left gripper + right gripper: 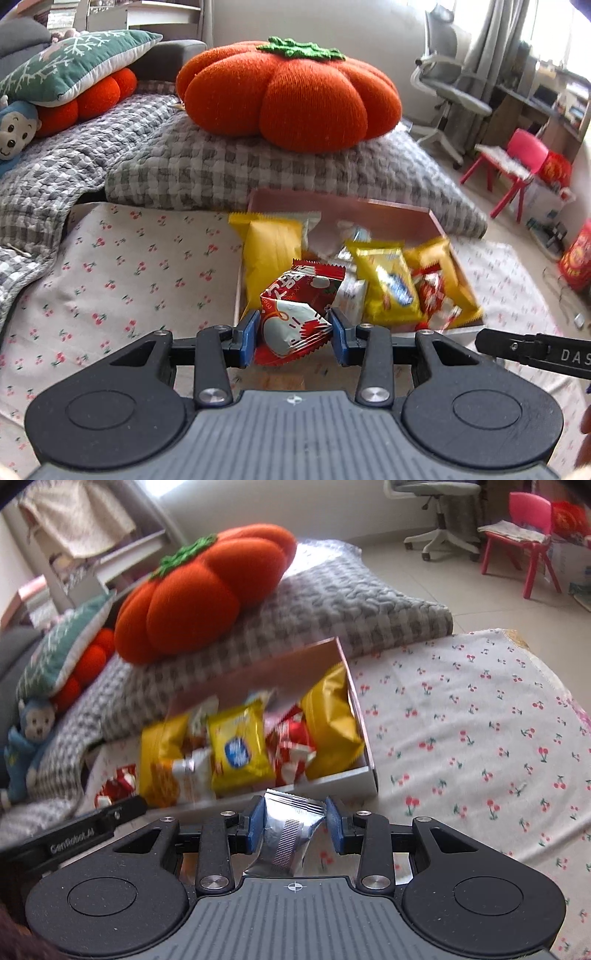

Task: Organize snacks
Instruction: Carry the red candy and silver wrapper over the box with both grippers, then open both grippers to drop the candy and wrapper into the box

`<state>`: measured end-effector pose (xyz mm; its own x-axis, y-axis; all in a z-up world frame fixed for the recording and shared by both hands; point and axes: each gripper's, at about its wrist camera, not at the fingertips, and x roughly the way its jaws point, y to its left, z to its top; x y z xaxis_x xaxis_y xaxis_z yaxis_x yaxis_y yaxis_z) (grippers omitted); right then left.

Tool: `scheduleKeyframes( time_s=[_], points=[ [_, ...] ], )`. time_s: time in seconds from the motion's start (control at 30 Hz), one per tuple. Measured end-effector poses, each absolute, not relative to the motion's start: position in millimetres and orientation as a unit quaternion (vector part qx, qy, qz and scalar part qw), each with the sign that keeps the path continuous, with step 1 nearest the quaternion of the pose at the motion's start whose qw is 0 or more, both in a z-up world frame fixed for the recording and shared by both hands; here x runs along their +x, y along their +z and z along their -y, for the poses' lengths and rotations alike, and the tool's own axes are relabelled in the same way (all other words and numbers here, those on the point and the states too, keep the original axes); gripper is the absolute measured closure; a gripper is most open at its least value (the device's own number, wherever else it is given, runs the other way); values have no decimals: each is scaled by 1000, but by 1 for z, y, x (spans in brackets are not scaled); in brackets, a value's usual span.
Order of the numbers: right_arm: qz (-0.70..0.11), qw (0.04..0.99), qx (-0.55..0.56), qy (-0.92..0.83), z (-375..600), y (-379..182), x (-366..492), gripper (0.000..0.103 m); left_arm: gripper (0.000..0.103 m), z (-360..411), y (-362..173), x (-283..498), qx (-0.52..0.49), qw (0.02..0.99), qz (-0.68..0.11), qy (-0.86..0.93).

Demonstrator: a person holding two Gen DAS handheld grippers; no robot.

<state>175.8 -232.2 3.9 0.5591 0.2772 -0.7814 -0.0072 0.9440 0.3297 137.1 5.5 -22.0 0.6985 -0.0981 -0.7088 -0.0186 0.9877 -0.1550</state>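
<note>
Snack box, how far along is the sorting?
Mostly done: the pink box already holds several yellow and red packets. In hand: the left gripper holds a red packet, the right gripper a silver packet. Both must still go in.

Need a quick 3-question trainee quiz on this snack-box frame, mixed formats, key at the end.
1. True or false: the left gripper is clamped on a red and white snack packet.
2. Multiple choice: what does the right gripper hold? A) a yellow bag B) a silver packet C) nothing
3. Short answer: what orange thing sits on the grey checked quilt behind the pink box?

Key
1. True; both blue pads press its sides.
2. B; the silver wrapper sits between the pads, in front of the box.
3. A pumpkin-shaped cushion.
</note>
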Motion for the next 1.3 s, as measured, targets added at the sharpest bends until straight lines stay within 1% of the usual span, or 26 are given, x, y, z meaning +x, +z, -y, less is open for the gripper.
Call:
scheduleKeyframes(
  time_s=[0.2, 0.5, 0.63, 0.67, 0.7, 0.73, 0.77, 0.8, 0.93, 1.13, 1.23, 1.3],
  points=[
    [-452, 874, 165, 74, 233, 1, 193, 68, 66, -4, -18, 151, -90, 925, -367, -30],
    [-429, 879, 190, 83, 230, 3, 220, 68, 66, -1, -20, 174, -105, 922, -369, -46],
    [-397, 888, 208, 101, 227, 7, 232, 67, 65, -1, -21, 186, -124, 920, -369, -50],
    [-383, 893, 213, 106, 226, 8, 233, 65, 63, -1, -21, 187, -126, 921, -365, -53],
    [-367, 898, 217, 105, 224, 8, 232, 60, 59, -1, -21, 188, -129, 923, -359, -55],
    [-354, 904, 218, 99, 223, 8, 230, 52, 51, -1, -21, 188, -131, 925, -353, -51],
    [-347, 909, 216, 86, 223, 9, 228, 32, 37, -2, -21, 187, -131, 926, -350, -47],
    [-344, 912, 210, 76, 223, 9, 228, 25, 35, -2, -22, 186, -130, 928, -347, -45],
    [-350, 908, 220, 73, 231, 12, 229, 25, 36, -6, -20, 182, -118, 927, -352, -42],
    [-352, 903, 237, 69, 242, 24, 224, 25, 35, -25, -12, 174, -145, 925, -351, -19],
    [-362, 902, 227, 70, 241, 27, 221, 25, 33, -26, -9, 168, -141, 924, -355, -4],
    [-369, 901, 217, 70, 239, 28, 218, 25, 27, -26, -9, 164, -128, 924, -361, 6]
  ],
)
